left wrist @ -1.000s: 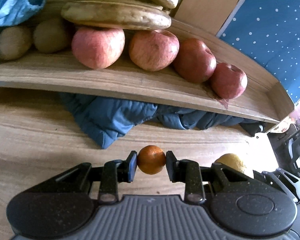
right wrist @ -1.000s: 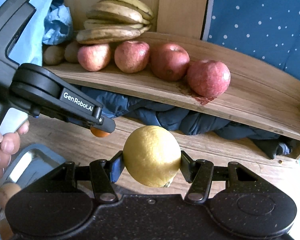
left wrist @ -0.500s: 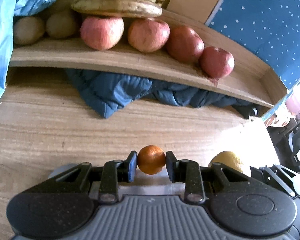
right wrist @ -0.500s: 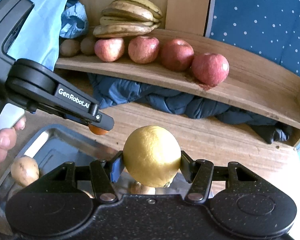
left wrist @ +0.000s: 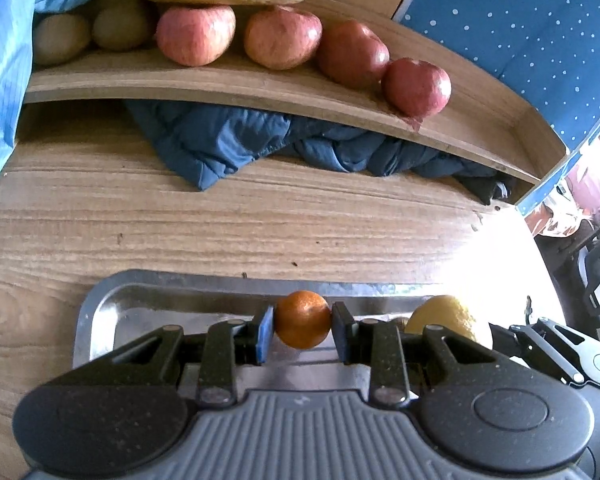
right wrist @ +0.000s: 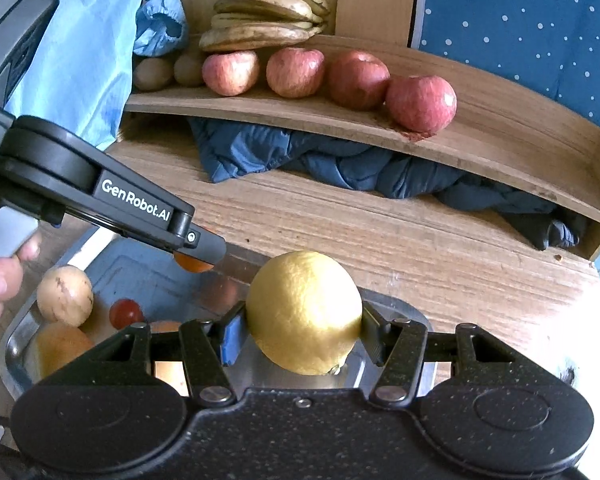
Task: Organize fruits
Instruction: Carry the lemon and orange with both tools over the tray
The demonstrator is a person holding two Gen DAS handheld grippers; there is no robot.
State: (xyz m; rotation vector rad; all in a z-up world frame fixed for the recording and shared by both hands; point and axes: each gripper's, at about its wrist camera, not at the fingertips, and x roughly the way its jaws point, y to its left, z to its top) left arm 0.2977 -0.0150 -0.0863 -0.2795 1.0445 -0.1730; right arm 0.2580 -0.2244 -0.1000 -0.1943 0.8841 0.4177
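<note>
while left tongs (left wrist: 302, 326) clamp an orange (left wrist: 302, 319), right tongs (right wrist: 303, 330) clamp a lemon (right wrist: 304, 312); tray fruit (right wrist: 64, 301) visible rightside only

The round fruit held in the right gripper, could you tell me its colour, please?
Yellow: the round dimpled fruit in the right gripper shows best in the right wrist view.
</note>
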